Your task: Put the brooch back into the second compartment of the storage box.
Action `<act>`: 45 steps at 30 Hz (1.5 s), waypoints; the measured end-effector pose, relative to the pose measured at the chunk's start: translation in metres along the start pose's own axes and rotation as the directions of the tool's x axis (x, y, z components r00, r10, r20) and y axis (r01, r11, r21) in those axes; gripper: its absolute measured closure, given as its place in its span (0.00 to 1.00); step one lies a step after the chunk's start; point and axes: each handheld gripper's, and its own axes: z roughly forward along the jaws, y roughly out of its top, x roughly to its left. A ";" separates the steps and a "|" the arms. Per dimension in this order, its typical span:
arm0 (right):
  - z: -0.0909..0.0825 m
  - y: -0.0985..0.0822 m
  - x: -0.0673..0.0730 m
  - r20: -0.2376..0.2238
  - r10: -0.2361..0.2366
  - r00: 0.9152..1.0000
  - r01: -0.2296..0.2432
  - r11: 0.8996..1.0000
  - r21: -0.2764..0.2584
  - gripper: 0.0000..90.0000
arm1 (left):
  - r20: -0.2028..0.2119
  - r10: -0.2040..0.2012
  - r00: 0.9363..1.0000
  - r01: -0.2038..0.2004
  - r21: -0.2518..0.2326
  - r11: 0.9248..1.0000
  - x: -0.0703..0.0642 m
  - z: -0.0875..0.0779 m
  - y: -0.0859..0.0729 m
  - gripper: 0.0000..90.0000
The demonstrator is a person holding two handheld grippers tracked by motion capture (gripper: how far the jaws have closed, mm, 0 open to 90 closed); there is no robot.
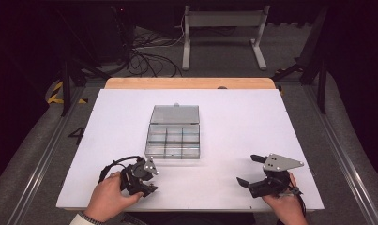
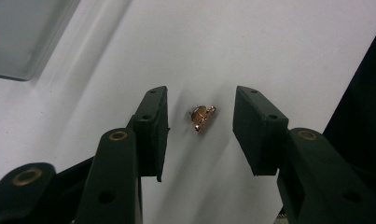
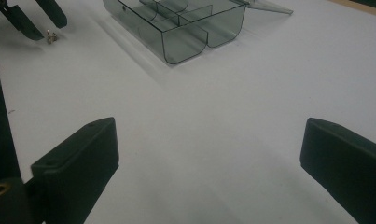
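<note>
Left gripper [image 2: 200, 123] spread, poised over the small brass piece [image 2: 201, 117] lying untouched on the white table [image 2: 279, 46] between its 2 jaws, long axis slanted across the gap. Farther right, right gripper [image 3: 209, 158] wide apart, idle. Beyond, clear compartment box [image 1: 173, 140], lid open.

Small metal part [image 2: 202, 116] between gripper jaws

Small copper-gold metal fitting [image 2: 201, 117] lay loose on white worktop [image 2: 269, 42], between left tongs [image 2: 200, 126], untouched.
</note>
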 end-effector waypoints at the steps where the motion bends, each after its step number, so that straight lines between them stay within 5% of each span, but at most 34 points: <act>1: 0.000 0.000 0.000 -0.001 0.001 1.000 -0.001 1.000 0.000 0.05 | 0.000 0.000 1.000 0.000 0.000 1.000 0.000 0.000 0.000 0.64; 16: 0.000 0.000 0.000 -0.003 0.003 1.000 -0.003 1.000 -0.001 0.05 | 0.010 0.010 1.000 -0.011 0.039 0.999 -0.001 0.005 0.002 0.83; 28: 0.000 0.000 0.000 -0.005 0.003 1.000 -0.003 1.000 -0.001 0.05 | 0.008 0.016 1.000 -0.016 0.047 0.999 -0.002 0.004 0.003 0.84; 35: 0.000 0.000 0.000 -0.005 0.002 1.000 -0.002 1.000 -0.001 0.05 | -0.007 0.010 1.000 -0.010 -0.016 1.000 -0.003 -0.007 0.003 0.84; 45: 0.000 0.000 0.000 -0.004 0.001 1.000 -0.001 1.000 0.000 0.05 | -0.016 0.013 1.000 -0.013 -0.039 0.999 -0.004 -0.012 0.003 0.84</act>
